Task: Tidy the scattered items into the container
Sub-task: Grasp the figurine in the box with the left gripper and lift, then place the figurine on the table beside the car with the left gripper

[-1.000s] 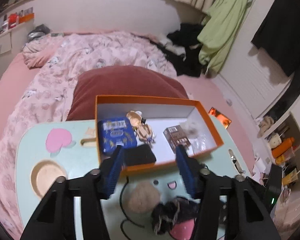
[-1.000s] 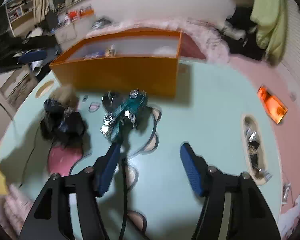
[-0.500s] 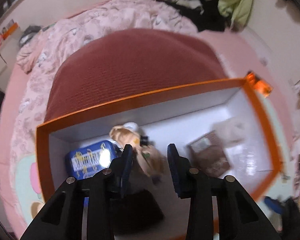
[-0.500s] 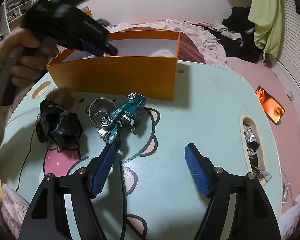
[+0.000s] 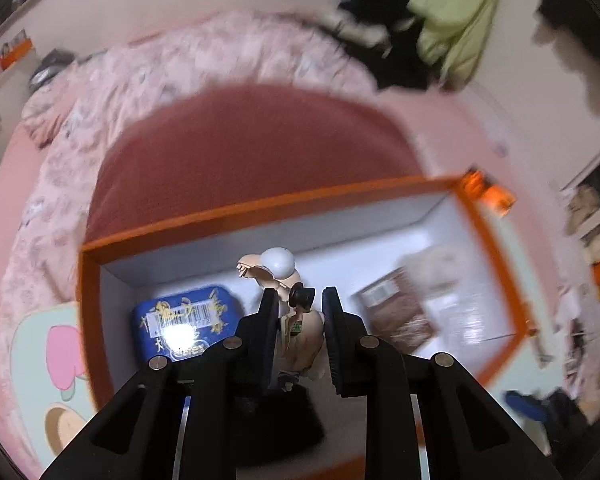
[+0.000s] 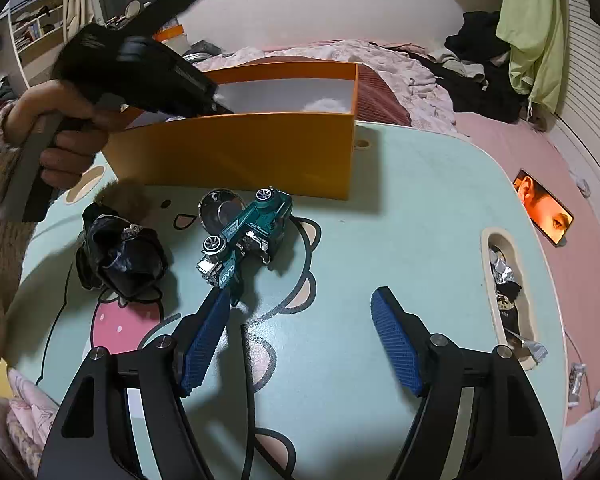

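Warm indoor light, fairly dim, fills both fisheye views, with dark vignetting in the corners and straight edges bowed near the rim. My left wrist view is smeared with motion blur across the bedding and the orange box; a white glare spot burns out part of the blue tin. My right wrist view is sharper: the teal toy car is crisp, and soft shadows fall on the mint tabletop. A phone screen glows orange.

Behind your table stands a bed with pink sheet, rumpled floral duvet and red pillow. A green garment hangs at the slatted wall; shelves stand left.
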A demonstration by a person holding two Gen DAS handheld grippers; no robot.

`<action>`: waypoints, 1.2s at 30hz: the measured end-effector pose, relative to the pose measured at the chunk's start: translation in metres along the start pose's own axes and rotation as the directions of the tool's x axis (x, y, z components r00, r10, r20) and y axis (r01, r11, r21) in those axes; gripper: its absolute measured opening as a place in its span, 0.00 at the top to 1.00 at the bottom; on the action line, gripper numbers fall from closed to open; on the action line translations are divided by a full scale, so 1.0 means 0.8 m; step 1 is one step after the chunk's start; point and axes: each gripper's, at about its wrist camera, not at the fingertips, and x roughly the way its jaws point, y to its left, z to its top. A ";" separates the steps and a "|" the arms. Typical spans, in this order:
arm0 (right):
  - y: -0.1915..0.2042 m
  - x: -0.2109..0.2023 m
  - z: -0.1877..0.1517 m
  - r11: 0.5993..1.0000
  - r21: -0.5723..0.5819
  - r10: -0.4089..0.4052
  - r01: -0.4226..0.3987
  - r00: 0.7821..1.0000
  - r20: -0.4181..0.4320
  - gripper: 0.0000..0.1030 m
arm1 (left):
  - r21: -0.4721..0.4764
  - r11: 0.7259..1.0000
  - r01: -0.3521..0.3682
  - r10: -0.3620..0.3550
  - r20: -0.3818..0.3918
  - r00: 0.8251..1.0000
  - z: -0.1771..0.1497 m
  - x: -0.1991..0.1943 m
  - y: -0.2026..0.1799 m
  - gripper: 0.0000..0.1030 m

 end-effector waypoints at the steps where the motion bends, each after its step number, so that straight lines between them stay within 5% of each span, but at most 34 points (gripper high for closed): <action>1: 0.000 0.000 0.000 1.000 0.001 0.001 -0.001 1.000 0.000 0.29 | 0.002 1.000 0.023 -0.023 0.035 0.999 -0.001 -0.016 -0.003 0.80; 6: 0.000 -0.001 0.000 1.000 0.002 0.002 -0.002 1.000 0.001 0.28 | 0.039 0.983 0.177 -0.181 0.159 0.971 -0.018 -0.095 -0.016 0.80; 12: 0.001 -0.002 0.000 1.000 0.004 0.003 -0.003 1.000 0.002 0.28 | 0.087 0.963 0.256 -0.265 0.111 0.958 -0.073 -0.111 -0.030 0.80; 21: 0.005 -0.002 -0.001 1.000 0.000 -0.004 0.004 1.000 0.000 0.28 | 0.029 0.981 0.193 -0.194 0.044 0.980 -0.133 -0.054 -0.028 0.78; 25: 0.005 -0.003 -0.001 1.000 0.002 -0.002 0.002 1.000 0.001 0.28 | 0.023 0.980 0.196 -0.198 0.100 0.975 -0.141 -0.068 -0.024 0.54; 32: 0.006 -0.004 -0.002 1.000 0.004 -0.002 0.002 1.000 0.002 0.28 | 0.002 0.994 0.106 -0.103 0.227 0.968 -0.171 -0.110 -0.003 0.34; 36: 0.004 -0.005 -0.001 1.000 0.016 0.000 0.000 1.000 0.003 0.28 | -0.029 0.999 0.034 -0.026 0.226 0.974 -0.192 -0.120 0.011 0.26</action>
